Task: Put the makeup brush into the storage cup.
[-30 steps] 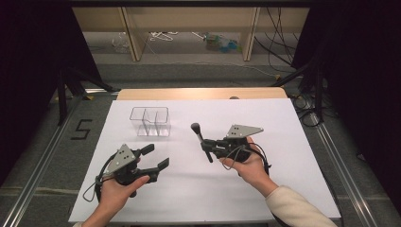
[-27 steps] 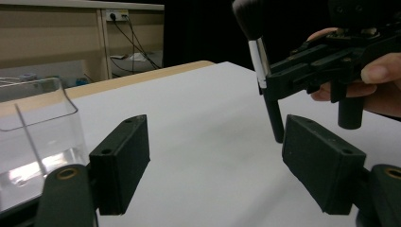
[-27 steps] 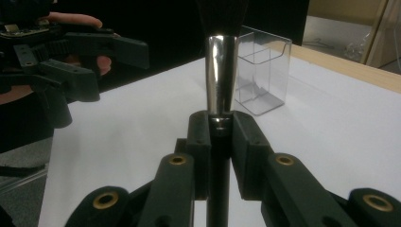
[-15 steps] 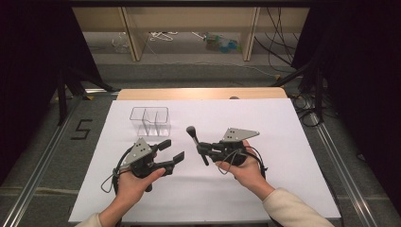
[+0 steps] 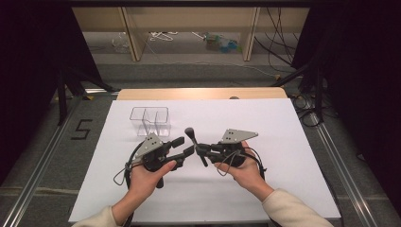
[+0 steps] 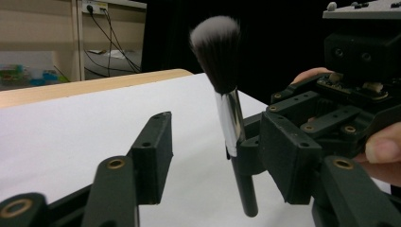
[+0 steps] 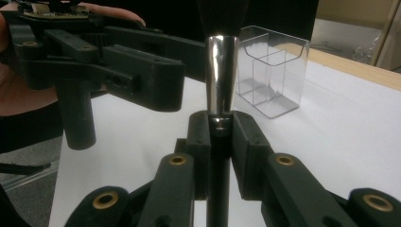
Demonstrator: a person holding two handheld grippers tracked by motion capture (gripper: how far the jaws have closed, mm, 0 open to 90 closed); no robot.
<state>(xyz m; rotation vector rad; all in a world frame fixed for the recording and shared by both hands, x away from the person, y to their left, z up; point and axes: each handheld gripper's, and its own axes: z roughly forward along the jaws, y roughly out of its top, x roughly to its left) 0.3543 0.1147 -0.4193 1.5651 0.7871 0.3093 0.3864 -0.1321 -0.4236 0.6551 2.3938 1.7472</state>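
Observation:
My right gripper (image 5: 199, 149) is shut on the black handle of a makeup brush (image 5: 190, 132), just below its silver ferrule (image 7: 221, 71). The brush stands roughly upright, its soft bristle head (image 6: 216, 42) on top. My left gripper (image 5: 184, 146) faces it from the left, and its jaws have just been closing. The brush handle (image 6: 241, 184) stands between them in the left gripper view. The left-hand finger (image 6: 152, 153) is still apart from the handle, so those jaws are open. One of the left gripper's fingers (image 7: 146, 80) hangs close beside the ferrule.
A clear plastic organiser (image 5: 150, 121) with compartments stands on the white sheet (image 5: 283, 137) behind the left gripper. The table's wooden far edge (image 5: 203, 93) lies beyond it. Shelving and cables sit on the floor further back.
My left gripper has moved right, up to the brush, and its jaws have narrowed around the handle. The right gripper has kept still with the brush in it.

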